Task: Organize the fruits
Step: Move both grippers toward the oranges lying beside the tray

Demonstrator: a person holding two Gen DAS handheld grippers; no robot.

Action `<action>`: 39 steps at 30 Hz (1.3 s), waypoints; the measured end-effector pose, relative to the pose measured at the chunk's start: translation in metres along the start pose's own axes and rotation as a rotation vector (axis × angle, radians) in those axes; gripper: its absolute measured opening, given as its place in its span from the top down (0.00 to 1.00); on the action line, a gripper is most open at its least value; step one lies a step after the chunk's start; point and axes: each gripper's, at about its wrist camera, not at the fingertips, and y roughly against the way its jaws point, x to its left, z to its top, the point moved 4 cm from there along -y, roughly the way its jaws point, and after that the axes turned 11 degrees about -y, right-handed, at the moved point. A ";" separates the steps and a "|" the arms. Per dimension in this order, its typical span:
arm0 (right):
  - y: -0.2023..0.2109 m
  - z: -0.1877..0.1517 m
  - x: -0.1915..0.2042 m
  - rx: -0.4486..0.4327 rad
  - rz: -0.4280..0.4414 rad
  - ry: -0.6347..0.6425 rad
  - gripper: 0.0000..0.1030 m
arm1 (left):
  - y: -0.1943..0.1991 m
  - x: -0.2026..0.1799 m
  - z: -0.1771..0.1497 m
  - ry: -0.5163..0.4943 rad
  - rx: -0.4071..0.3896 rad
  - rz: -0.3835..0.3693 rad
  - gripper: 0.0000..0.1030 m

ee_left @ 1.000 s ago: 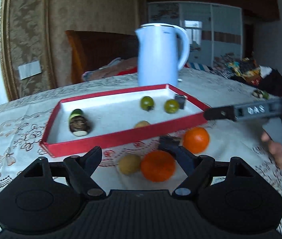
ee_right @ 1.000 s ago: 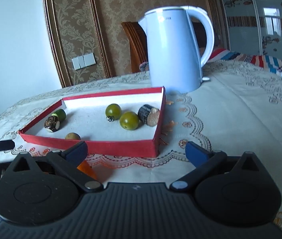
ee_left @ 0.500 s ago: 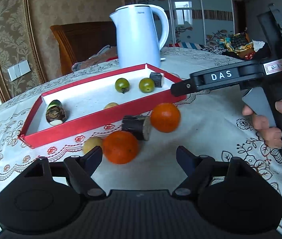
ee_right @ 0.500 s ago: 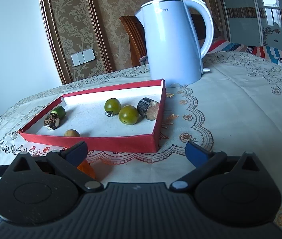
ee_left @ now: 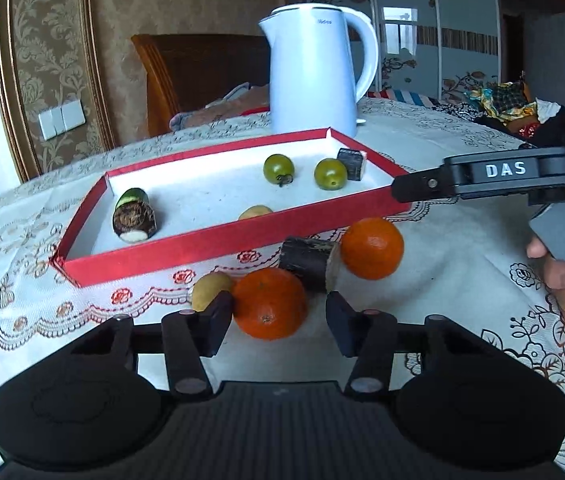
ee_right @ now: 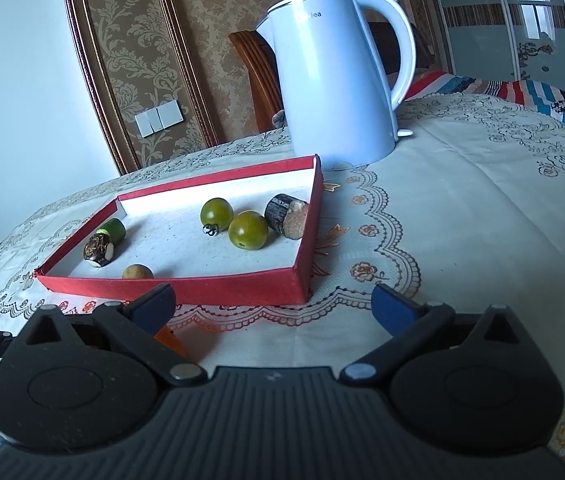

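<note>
In the left wrist view the left gripper (ee_left: pixel 278 318) sits at lower centre with its jaws partly open; they have just been closing around the near orange (ee_left: pixel 269 302), which lies between the fingers, the left pad at its skin and the right pad clear of it. Just left of that orange a small yellow fruit (ee_left: pixel 210 287) rests on the bench (ee_left: pixel 462 248). Behind, toward centre, a dark cut stub (ee_left: pixel 311 262) touches a second orange (ee_left: pixel 372 247). Above them the red tray (ee_left: pixel 218 250) holds two green tomatoes (ee_left: pixel 278 167), a taro piece (ee_left: pixel 134 222) and other bits. A white kettle (ee_left: pixel 314 68) stands beyond the tray.

In the right wrist view the right gripper (ee_right: pixel 272 310) hangs wide open and empty at lower centre, before the tray's near corner.
</note>
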 end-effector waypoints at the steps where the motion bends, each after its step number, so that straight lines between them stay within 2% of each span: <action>1: 0.000 0.000 0.000 -0.002 0.001 -0.001 0.00 | -0.003 0.001 0.000 0.007 0.014 -0.017 0.50; 7: 0.005 0.000 0.001 -0.023 0.017 0.003 0.00 | -0.010 0.005 -0.001 0.027 0.040 -0.021 0.50; 11: 0.010 -0.004 0.007 0.003 0.043 0.045 0.00 | -0.010 0.011 -0.002 0.063 0.036 -0.013 0.50; 14: 0.016 -0.008 0.012 0.001 0.061 0.081 0.00 | -0.010 0.013 -0.001 0.070 0.037 0.018 0.50; 18: 0.017 -0.014 0.023 0.028 0.069 0.155 0.00 | -0.013 0.015 -0.001 0.078 0.055 0.022 0.49; 23: 0.014 -0.028 0.048 0.053 0.048 0.321 0.01 | -0.013 0.016 -0.002 0.080 0.057 0.024 0.49; 26: 0.010 -0.032 0.057 0.066 0.036 0.369 0.15 | -0.013 0.016 -0.002 0.079 0.057 0.024 0.49; 30: -0.001 -0.032 0.059 0.110 0.035 0.367 0.24 | -0.013 0.016 -0.002 0.079 0.057 0.024 0.49; 32: -0.002 -0.032 0.060 0.109 0.047 0.365 0.31 | -0.013 0.016 -0.002 0.079 0.057 0.024 0.49; 36: -0.005 -0.033 0.065 0.110 0.043 0.388 0.36 | -0.013 0.016 -0.002 0.079 0.057 0.024 0.49; 38: -0.007 -0.035 0.069 0.117 0.053 0.410 0.47 | -0.013 0.016 -0.001 0.080 0.057 0.024 0.49; 39: -0.007 -0.037 0.071 0.118 0.055 0.423 0.49 | -0.013 0.016 -0.001 0.079 0.057 0.024 0.49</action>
